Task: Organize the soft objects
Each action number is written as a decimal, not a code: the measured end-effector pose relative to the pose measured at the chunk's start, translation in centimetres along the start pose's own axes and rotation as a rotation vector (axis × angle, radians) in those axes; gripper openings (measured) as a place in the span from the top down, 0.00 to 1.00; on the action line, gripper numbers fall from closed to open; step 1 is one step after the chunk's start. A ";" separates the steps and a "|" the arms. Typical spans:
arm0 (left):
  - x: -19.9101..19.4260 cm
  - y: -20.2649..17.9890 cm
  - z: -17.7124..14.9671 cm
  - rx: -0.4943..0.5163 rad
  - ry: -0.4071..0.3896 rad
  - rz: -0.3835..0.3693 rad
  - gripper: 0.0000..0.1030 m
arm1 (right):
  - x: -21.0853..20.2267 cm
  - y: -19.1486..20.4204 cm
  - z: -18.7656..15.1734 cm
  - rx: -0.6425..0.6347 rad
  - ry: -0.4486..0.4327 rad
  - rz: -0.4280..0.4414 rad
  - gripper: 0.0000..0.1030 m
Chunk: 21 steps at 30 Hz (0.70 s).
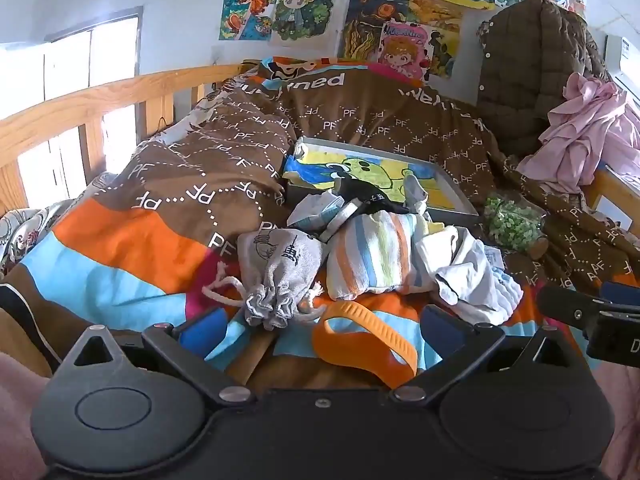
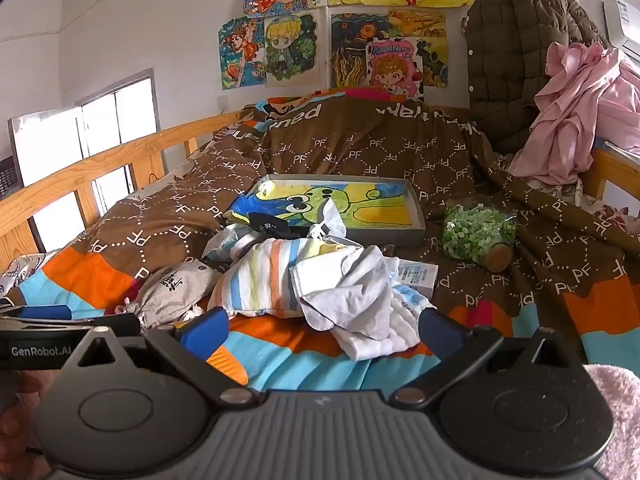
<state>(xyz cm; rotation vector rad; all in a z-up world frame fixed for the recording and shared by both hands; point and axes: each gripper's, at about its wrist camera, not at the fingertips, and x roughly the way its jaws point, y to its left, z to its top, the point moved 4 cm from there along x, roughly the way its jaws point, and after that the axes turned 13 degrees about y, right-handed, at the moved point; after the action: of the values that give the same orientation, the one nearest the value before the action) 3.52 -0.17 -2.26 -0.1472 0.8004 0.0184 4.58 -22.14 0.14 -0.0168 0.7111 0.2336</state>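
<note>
A pile of soft things lies on the bed quilt: a grey drawstring pouch (image 1: 280, 268) (image 2: 176, 288), a striped cloth (image 1: 372, 256) (image 2: 264, 276), a white crumpled cloth (image 1: 472, 276) (image 2: 360, 304) and a black item (image 1: 360, 196) (image 2: 268, 224) at the tray's near edge. An orange band (image 1: 360, 344) (image 2: 226, 364) lies nearest. My left gripper (image 1: 320, 324) is open and empty, just short of the pouch and band. My right gripper (image 2: 324, 328) is open and empty, its fingers either side of the white cloth's near edge.
A grey tray (image 1: 456, 192) (image 2: 418, 216) lined with a cartoon drawing sits mid-bed. A jar of green bits (image 1: 514, 224) (image 2: 478, 234) lies on its side to the right. A wooden rail (image 1: 80, 100) runs along the left. A brown coat (image 2: 516, 52) and pink cloth (image 2: 572, 112) hang at the right.
</note>
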 end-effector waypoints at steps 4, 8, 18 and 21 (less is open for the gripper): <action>0.0 0.1 0.0 0.000 -0.001 -0.003 0.01 | 0.0 0.0 0.0 0.000 0.000 0.000 0.00; 0.0 0.1 0.0 -0.001 -0.001 -0.004 0.01 | 0.1 0.0 -0.1 0.001 0.002 0.000 0.00; 0.1 0.0 -0.1 0.001 -0.002 -0.001 0.01 | 0.1 0.0 -0.1 0.001 0.003 0.001 0.00; 0.1 0.0 -0.1 0.001 -0.002 -0.001 0.01 | 0.1 0.0 -0.1 0.001 0.003 0.001 0.00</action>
<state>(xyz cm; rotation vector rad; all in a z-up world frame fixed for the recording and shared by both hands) 3.50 -0.17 -2.39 -0.1470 0.7980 0.0171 4.63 -22.16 -0.03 -0.0159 0.7144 0.2341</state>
